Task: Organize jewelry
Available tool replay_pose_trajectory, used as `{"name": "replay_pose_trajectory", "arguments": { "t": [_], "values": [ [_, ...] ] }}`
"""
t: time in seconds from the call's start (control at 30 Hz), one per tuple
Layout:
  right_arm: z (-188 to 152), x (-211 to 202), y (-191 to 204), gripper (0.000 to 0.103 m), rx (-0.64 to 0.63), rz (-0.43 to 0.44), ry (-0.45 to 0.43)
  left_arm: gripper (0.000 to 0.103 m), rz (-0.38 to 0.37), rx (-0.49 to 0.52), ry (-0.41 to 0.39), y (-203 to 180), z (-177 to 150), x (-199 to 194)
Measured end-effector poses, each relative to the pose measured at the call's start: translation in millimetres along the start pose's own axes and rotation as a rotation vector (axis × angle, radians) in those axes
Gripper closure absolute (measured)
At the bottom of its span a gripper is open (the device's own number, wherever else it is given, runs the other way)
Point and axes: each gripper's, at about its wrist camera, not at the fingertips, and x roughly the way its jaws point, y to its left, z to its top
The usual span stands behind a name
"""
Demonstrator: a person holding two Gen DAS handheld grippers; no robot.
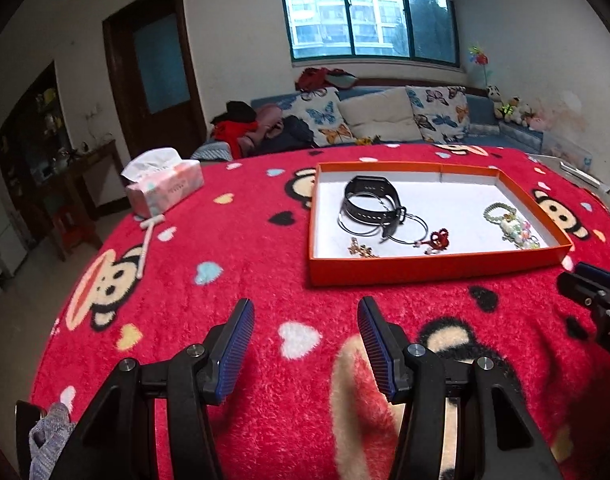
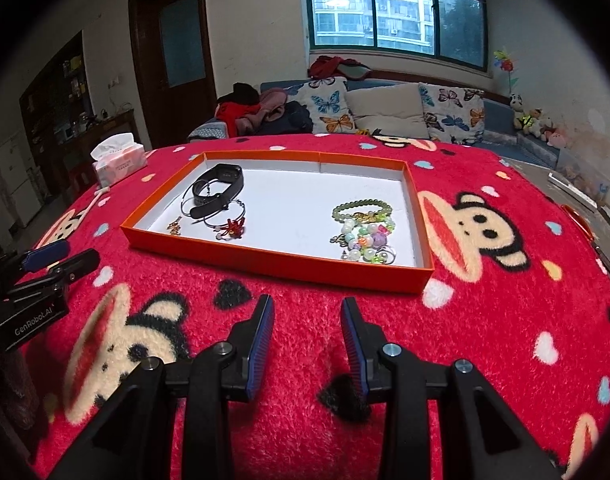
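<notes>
Both grippers are held apart and unloaded above a red fleece blanket, short of an orange tray of jewelry.

The left gripper (image 1: 305, 344) is seen with its blue ribbed fingers spread wide, nothing between them; the right gripper (image 2: 307, 340) is likewise parted and unloaded; bare red monkey-print fleece blanket (image 2: 485, 320) is left between both claws and the near wall of the shallow orange cardboard tray (image 2: 281, 258); inside it, at its left end, a black strap watch (image 2: 217, 190) is lain over thin wire hoops with a red charm, and at its right end a heap of green and pastel bead bracelets (image 2: 363, 230) is gathered; a small gold piece is half hidden behind the near wall; a pink tissue pack (image 1: 165, 186) is set well left; beyond, a blue sofa (image 2: 501, 118) and window are seen.
</notes>
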Motion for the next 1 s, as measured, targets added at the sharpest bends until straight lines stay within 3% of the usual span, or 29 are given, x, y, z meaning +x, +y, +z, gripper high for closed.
{"name": "replay_pose_trajectory", "arguments": {
  "t": [1.0],
  "values": [
    [-3.4,-8.3,-1.1,0.065,0.008,-0.072,-0.053,0.043,-0.019,0.006,-0.022,-2.8,-8.1,-5.4]
  ]
}}
